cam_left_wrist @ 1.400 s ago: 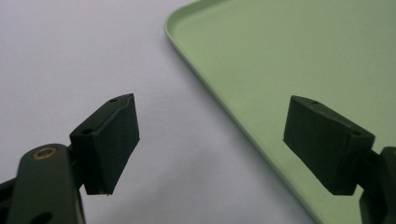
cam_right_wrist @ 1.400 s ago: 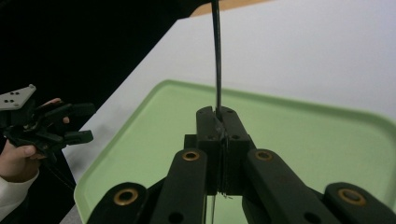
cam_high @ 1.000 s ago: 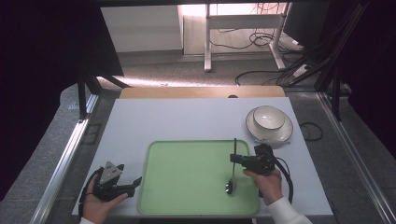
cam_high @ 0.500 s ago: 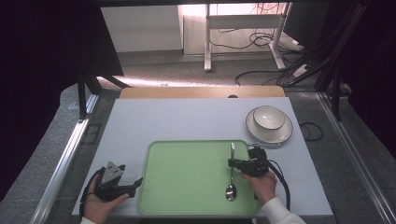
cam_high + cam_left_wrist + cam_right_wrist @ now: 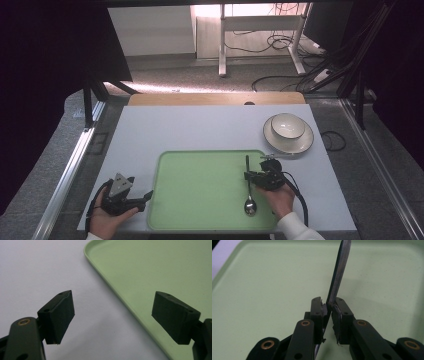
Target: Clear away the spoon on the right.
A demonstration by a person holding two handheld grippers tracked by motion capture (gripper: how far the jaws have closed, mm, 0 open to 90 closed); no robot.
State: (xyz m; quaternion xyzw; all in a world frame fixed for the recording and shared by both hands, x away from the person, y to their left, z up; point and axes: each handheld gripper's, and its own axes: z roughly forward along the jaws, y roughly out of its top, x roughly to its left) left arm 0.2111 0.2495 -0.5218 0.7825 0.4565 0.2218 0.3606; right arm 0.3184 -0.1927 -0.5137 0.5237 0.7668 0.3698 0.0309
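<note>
**Spoon clamped over the green tray**

A white table (image 5: 200,127) carries a green tray (image 5: 200,185); beyond it, grey floor, cables (image 5: 280,80) and desk legs. The left gripper (image 5: 142,197), jaws apart, rests at the tray's left edge. The right gripper (image 5: 250,176) pinches the spoon (image 5: 248,192) mid-handle over the tray's right part. Its long axis runs near-to-far, bowl nearest. Bowl on plate (image 5: 288,132) far right. Since a second ago the spoon has shifted slightly nearer.
</note>
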